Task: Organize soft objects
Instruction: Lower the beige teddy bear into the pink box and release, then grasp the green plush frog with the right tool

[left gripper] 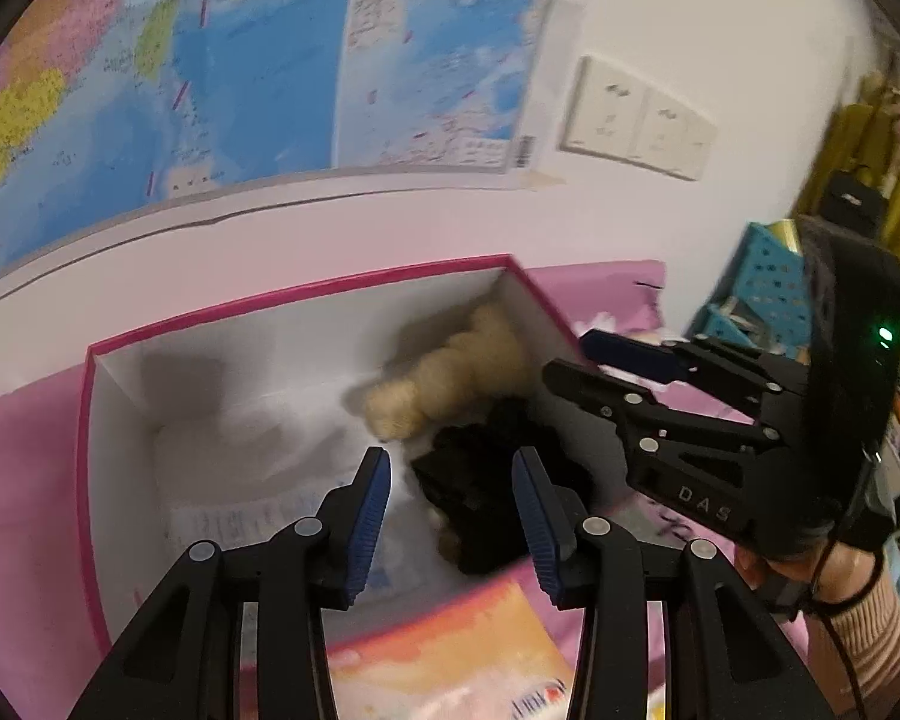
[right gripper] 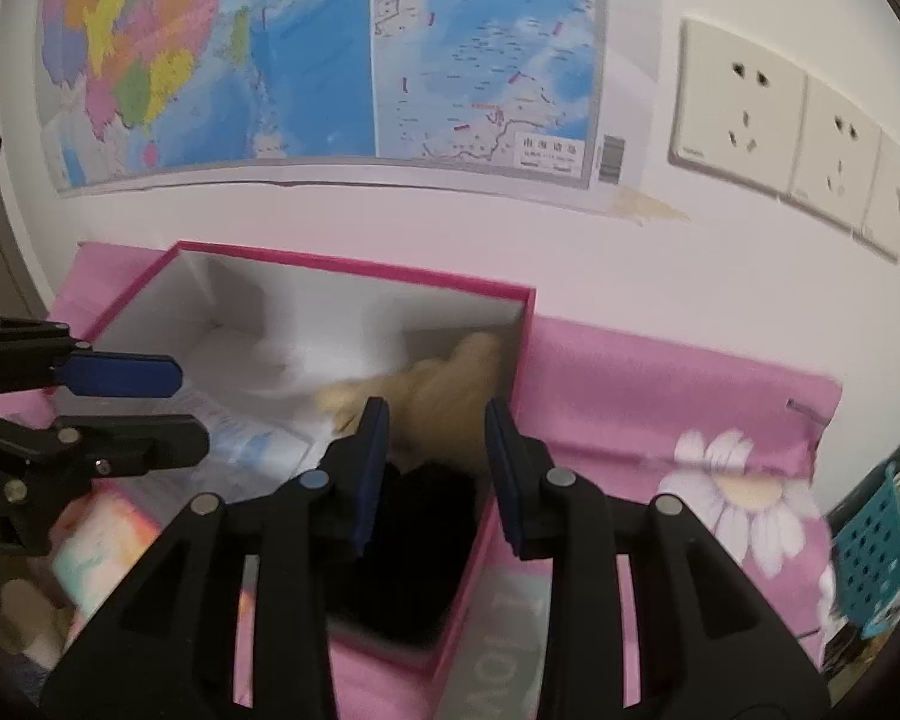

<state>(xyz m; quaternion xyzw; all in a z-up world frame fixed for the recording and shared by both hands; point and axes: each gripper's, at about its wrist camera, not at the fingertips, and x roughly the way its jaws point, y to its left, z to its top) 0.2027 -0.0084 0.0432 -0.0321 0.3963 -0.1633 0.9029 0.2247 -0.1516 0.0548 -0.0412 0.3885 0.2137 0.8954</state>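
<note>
A pink-rimmed box with white inner walls (left gripper: 114, 396) (right gripper: 354, 269) stands on a pink cloth by the wall. In its right end lie a cream plush toy (left gripper: 450, 372) (right gripper: 444, 396) and, nearer me, a black soft thing (left gripper: 486, 480) (right gripper: 414, 546). My left gripper (left gripper: 450, 510) is open and empty above the box's near side, by the black thing. My right gripper (right gripper: 435, 468) is open and empty over the box's right end; it also shows in the left wrist view (left gripper: 570, 360) at the box's right wall.
Printed paper (left gripper: 240, 522) lies on the box floor. A colourful book (left gripper: 462, 654) lies in front of the box. A flowered pink cloth (right gripper: 732, 480) covers the surface to the right. A teal perforated basket (right gripper: 876, 546) stands far right. A map and wall sockets (right gripper: 744, 114) hang behind.
</note>
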